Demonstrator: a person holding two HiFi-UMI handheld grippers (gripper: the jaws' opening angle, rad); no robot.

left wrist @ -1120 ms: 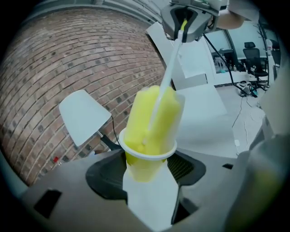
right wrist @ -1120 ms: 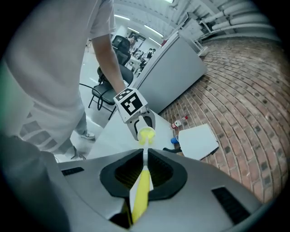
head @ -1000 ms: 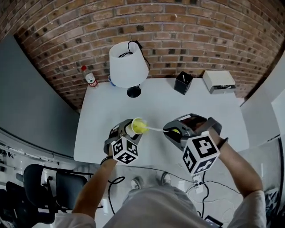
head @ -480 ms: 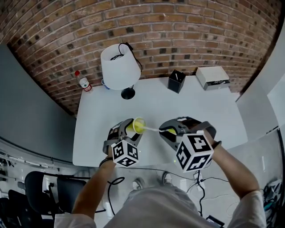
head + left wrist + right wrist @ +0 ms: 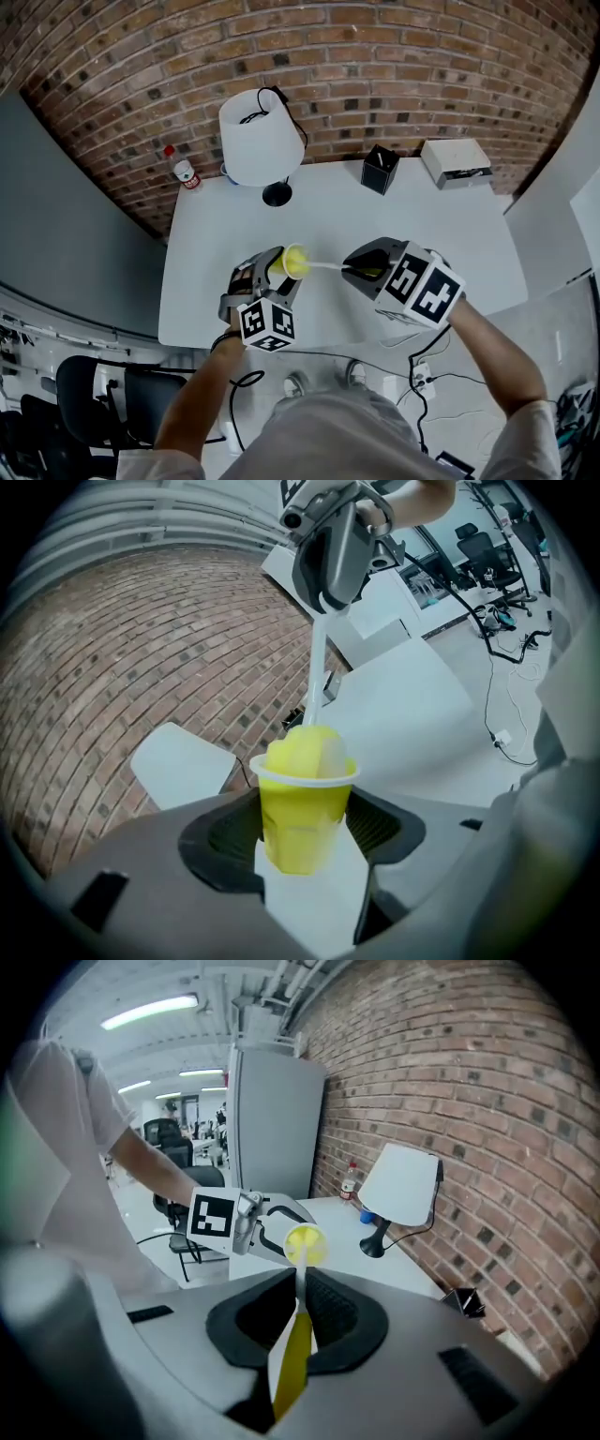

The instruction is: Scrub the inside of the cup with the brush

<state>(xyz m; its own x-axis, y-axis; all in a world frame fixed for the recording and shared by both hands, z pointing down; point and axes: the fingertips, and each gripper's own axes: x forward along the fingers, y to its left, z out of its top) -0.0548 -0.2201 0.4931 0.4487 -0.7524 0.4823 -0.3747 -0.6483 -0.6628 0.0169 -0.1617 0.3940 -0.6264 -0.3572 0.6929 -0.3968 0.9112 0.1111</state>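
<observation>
In front of the lamp (image 5: pixel 261 141), the cup (image 5: pixel 302 822) has the brush (image 5: pixel 292 1354) head inside it.
The left gripper (image 5: pixel 277 270) pinches the cup; the right gripper (image 5: pixel 361 268), clamped on the brush handle, has just twisted over, so scrubbing looks under way.

My left claw (image 5: pixel 279 269) and right claw (image 5: pixel 353 270) are grey shells with black ribbed pads (image 5: pixel 377 829), each bearing a black-and-white marker cube (image 5: pixel 267 323), and my shirt (image 5: pixel 328 436) is white.
</observation>
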